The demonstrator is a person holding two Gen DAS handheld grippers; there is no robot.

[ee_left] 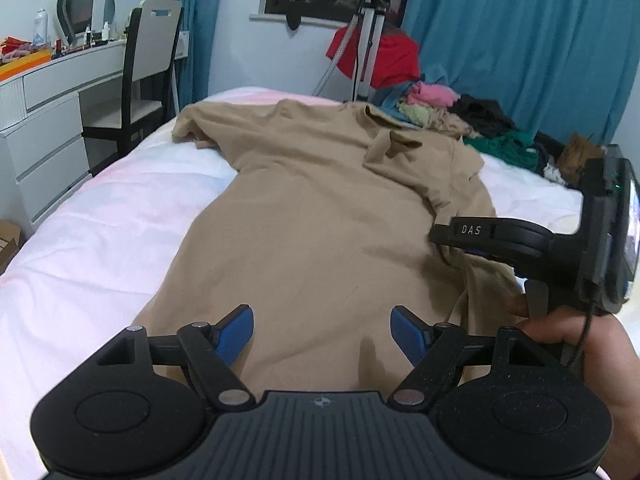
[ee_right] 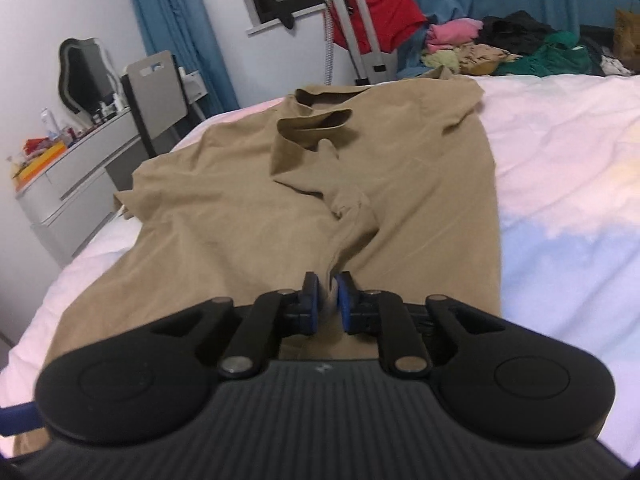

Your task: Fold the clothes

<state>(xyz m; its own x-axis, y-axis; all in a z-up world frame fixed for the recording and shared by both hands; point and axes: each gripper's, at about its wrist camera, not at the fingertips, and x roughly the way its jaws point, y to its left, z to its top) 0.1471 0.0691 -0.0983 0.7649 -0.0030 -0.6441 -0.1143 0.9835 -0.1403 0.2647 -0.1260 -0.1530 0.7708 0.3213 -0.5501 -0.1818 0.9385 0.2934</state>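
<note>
Pinching tan shirt (ee_right: 256, 216), right claw (ee_right: 328, 300) level.

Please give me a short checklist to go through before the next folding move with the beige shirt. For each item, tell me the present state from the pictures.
1. Right gripper holds fabric: ok, its jaws are shut on a fold of the beige shirt.
2. Left gripper ready to grasp: ok, open above the shirt's lower part, holding nothing.
3. Shirt lies flat on the bed: not ok, the right side is bunched toward the grip, and the collar is rumpled.
4. Left sleeve spread out: not ok, it is crumpled.
5. Clothes pile apart from the shirt: cannot tell, it lies close behind the collar.
</note>
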